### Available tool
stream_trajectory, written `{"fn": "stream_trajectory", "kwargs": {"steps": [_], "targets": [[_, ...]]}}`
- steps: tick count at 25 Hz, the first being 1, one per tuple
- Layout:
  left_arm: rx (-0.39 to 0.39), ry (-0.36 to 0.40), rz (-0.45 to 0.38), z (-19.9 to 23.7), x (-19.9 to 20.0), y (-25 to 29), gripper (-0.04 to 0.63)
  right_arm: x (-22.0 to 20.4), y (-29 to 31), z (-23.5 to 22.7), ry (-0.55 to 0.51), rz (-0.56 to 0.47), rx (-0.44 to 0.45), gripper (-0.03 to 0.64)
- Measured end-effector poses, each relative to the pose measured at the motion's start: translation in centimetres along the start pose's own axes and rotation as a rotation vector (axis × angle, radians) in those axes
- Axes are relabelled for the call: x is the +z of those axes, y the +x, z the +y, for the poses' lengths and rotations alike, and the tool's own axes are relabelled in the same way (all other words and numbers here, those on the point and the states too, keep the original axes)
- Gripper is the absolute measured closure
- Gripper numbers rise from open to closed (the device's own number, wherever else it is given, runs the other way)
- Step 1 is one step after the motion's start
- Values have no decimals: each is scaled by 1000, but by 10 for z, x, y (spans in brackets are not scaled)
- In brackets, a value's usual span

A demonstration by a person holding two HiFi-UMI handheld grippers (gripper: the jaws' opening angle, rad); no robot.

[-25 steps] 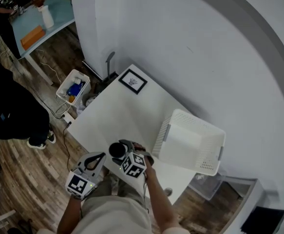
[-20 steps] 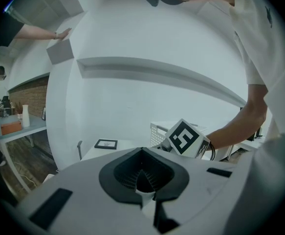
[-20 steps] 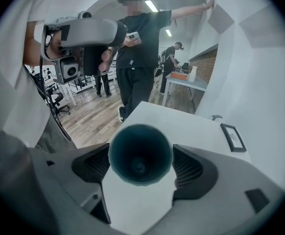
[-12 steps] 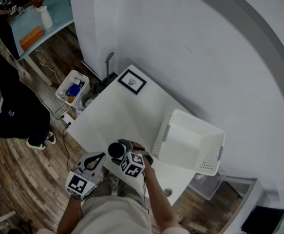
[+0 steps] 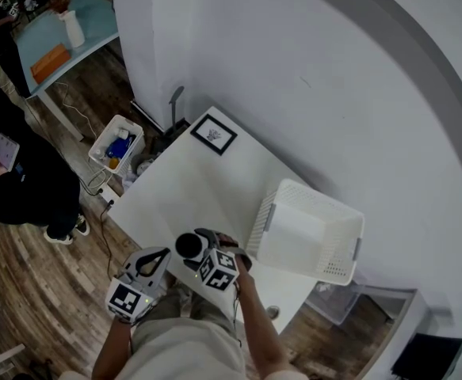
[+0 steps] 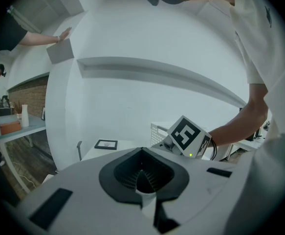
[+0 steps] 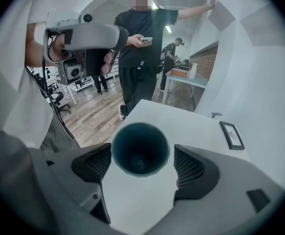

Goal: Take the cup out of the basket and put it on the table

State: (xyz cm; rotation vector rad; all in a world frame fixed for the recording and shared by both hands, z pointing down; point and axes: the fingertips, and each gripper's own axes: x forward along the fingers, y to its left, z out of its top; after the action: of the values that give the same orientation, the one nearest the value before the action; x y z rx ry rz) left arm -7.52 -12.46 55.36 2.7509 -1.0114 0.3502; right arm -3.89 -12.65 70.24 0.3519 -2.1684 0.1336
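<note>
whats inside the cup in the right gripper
Held in the right gripper, the cup looks empty: its dark teal inside shows down to the base. The bottom is dim, so a little residue cannot be ruled out.

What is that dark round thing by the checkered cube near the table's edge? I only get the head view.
Observer: A cup, its dark teal inside facing the camera. The right tool has a jaw close against each side.
Operator: Is the other tool carrying anything?
Observer: No, the left tool has its jaws together with nothing between them.
Operator: Who is that at the left edge?
Observer: A person in black, one arm stretched out to the wall.
</note>
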Motion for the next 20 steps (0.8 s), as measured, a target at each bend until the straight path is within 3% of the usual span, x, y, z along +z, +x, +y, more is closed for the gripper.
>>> {"fn": "stream_trajectory", "kwargs": {"steps": [6, 11, 18, 20], "targets": [[-7, 0, -5, 1, 0, -1, 594, 2, -23, 0, 39, -31, -69, 230], [-18, 16, -24, 4, 7, -3, 594, 26, -59, 9, 94, -160, -129, 249], [-35, 16, -97, 5, 39, -12, 594, 91, -143, -4, 170, -488, -317, 538], [-47, 16, -122, 3, 49, -15, 594, 105, -163, -1, 175, -559, -334, 580]]}}
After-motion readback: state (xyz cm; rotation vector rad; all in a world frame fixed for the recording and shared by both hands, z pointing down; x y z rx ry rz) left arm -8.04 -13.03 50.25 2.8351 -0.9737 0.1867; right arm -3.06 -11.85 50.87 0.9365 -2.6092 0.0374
